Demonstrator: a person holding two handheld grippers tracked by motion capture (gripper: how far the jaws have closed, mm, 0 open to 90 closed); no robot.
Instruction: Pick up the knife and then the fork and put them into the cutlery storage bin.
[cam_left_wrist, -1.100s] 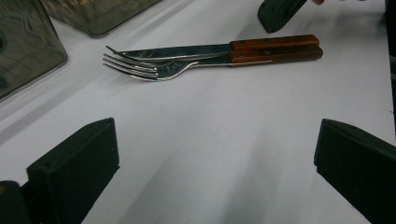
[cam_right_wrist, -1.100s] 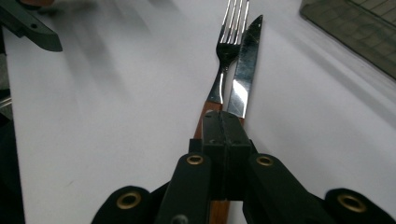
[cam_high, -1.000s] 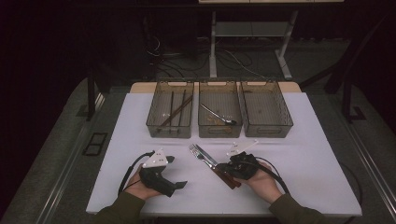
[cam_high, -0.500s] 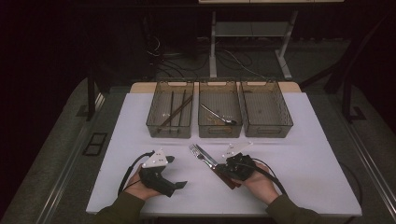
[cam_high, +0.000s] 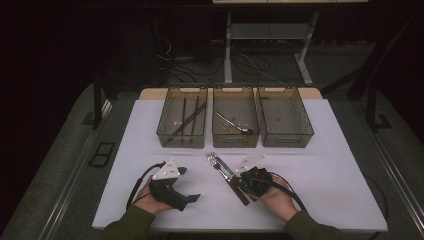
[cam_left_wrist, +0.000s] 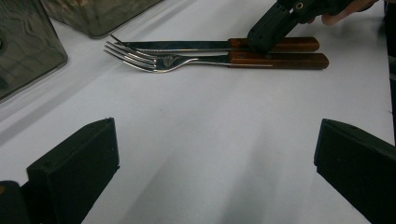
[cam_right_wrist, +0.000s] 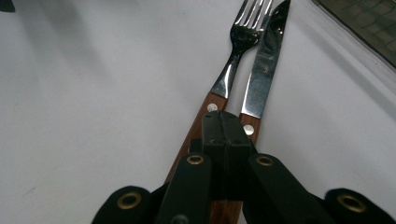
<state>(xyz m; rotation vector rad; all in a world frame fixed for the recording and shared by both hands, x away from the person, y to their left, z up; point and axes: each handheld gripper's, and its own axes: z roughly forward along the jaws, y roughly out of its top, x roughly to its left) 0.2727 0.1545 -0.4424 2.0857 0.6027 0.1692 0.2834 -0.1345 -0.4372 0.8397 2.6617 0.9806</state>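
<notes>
Right gripper view: right claw (cam_right_wrist: 226, 133) clenched empty over fork (cam_right_wrist: 233, 70) and knife (cam_right_wrist: 266, 60); left claw (cam_left_wrist: 215, 158) released.

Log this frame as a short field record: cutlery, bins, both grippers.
fork: flat on the white table, wooden handle
knife: flat beside the fork, wooden handle
left bin: dark sticks inside
middle bin: metal utensil inside
right bin: contents unclear
left gripper: jaws open, nothing between them
right gripper: jaws shut, tips over the two handles; contact unclear
</notes>
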